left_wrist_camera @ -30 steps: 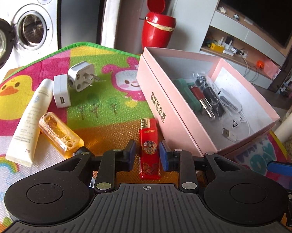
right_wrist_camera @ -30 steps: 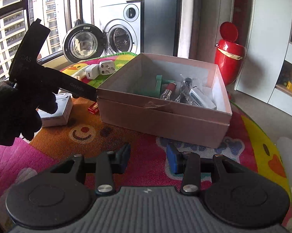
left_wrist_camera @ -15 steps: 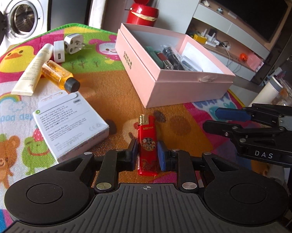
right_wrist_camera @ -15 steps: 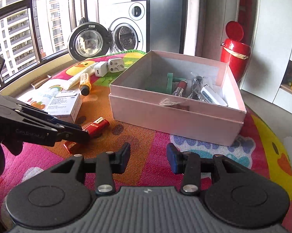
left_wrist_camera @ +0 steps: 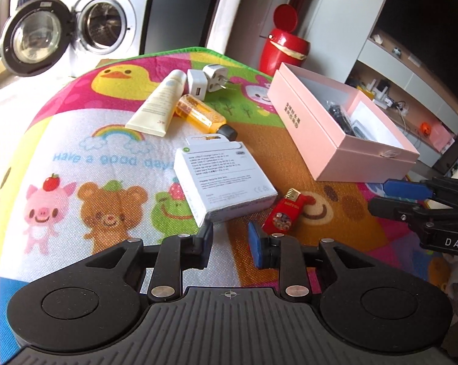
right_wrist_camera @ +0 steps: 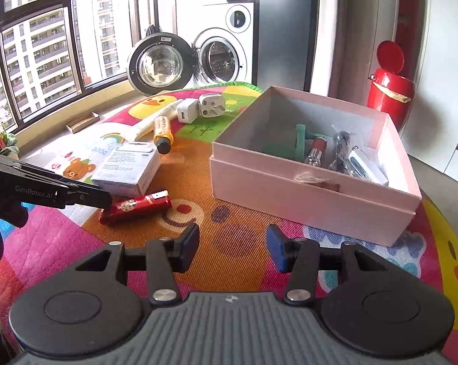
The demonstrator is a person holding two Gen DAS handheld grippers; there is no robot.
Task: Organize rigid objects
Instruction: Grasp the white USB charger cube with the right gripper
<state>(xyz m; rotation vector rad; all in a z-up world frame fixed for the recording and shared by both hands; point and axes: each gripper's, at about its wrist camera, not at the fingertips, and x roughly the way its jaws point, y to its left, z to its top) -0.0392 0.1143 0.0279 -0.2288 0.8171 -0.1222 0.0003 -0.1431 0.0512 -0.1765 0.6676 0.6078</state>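
Observation:
A red lighter (left_wrist_camera: 285, 213) lies flat on the play mat, just right of my left gripper (left_wrist_camera: 230, 243). The left jaws are opening and nothing is between them. In the right wrist view the left gripper (right_wrist_camera: 104, 197) has its tip beside the lighter (right_wrist_camera: 137, 205). My right gripper (right_wrist_camera: 232, 248) hovers over the mat in front of the pink box (right_wrist_camera: 305, 194); its jaws are opening and empty. The pink box (left_wrist_camera: 320, 140) holds several small items. A white carton (left_wrist_camera: 226, 179) sits next to the lighter. From the left wrist view the right gripper (left_wrist_camera: 390, 197) shows at the right edge.
A cream tube (left_wrist_camera: 159, 103), an orange bottle (left_wrist_camera: 201, 115), a white charger (left_wrist_camera: 197, 85) and a plug adapter (left_wrist_camera: 215, 76) lie at the mat's far side. Beyond the mat stand a red bin (left_wrist_camera: 285, 48) and a washing machine (right_wrist_camera: 220, 57) with its door open.
The left gripper carried the lighter back from the pink box, then let it go on the mat beside the white carton. The right gripper's jaws have spread wider.

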